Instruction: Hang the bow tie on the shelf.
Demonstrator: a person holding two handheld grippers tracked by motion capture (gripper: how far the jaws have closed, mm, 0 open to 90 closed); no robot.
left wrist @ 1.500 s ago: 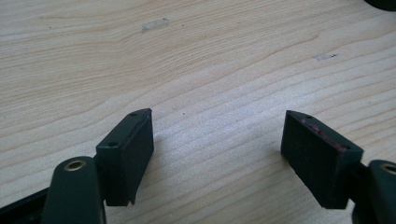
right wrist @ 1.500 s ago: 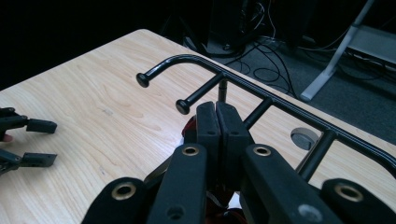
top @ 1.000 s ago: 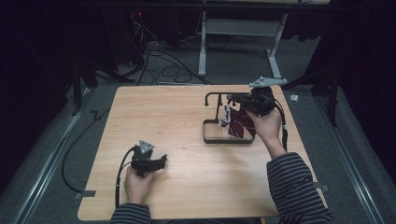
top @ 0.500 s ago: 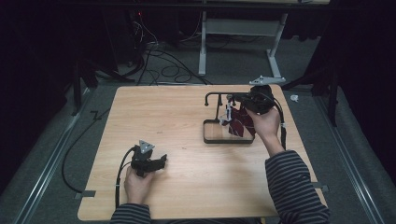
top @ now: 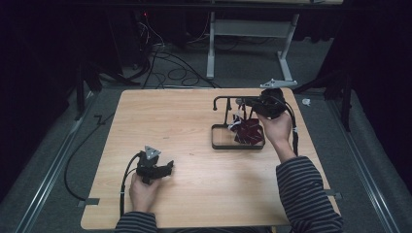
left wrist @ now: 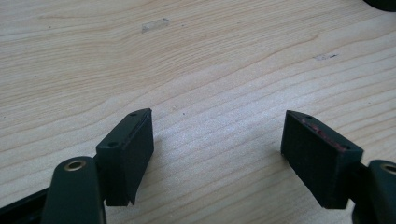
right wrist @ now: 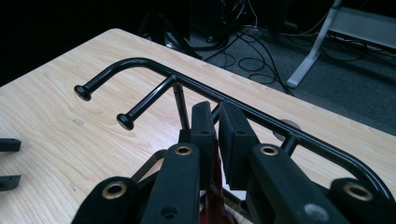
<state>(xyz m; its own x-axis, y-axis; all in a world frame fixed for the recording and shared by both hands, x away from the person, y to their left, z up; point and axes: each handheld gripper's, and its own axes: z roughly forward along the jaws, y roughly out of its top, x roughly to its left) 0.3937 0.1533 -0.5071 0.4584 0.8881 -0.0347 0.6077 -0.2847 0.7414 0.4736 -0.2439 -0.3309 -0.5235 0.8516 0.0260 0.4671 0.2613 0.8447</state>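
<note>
- A lab or test room is showing here.
- Cables [top: 160, 53] are trailing over grey floor beyond the tabletop's [top: 194, 126] far edge.
- A white desk frame [top: 252, 29] is standing behind, amid dark surroundings.

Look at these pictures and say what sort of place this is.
Probably a lab or recording room, not a home: a bare wooden table on grey carpet, loose cables across the floor behind, and dark surroundings around a metal desk frame.

Left gripper [top: 167, 167] rests low, jaws spread; right gripper [top: 243, 103] raised, jaws pinched.
</note>
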